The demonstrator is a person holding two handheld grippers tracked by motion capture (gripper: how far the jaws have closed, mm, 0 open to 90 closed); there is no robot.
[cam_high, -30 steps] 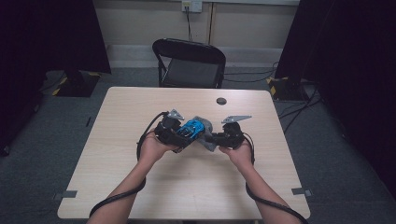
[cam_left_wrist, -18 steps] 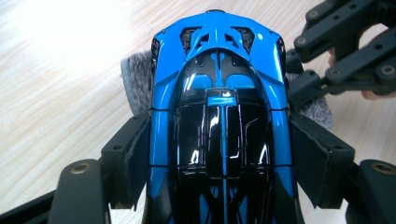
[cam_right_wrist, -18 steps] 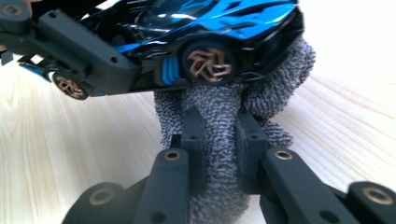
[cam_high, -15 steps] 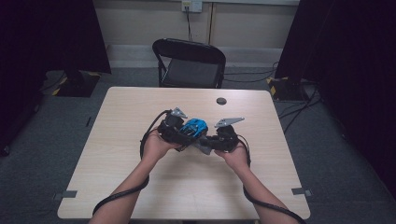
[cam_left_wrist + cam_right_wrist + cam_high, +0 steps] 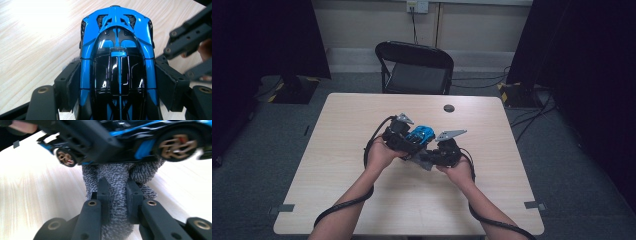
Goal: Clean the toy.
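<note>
Wiping the toy car's underside with a cloth

High view: above the middle of the table (image 5: 362,200), the left hand-held gripper (image 5: 404,142) grasps a blue toy car (image 5: 421,135), and the right hand-held gripper (image 5: 432,157) sits just beside it.

Left gripper view: both pads clamp the blue toy car (image 5: 117,62) by its flanks.

Right gripper view: the jaws are clenched on a grey cloth (image 5: 120,182) pressed under the car, between its wheels. Keep the car steady and rub lightly along the underside. No containers are on the table
</note>
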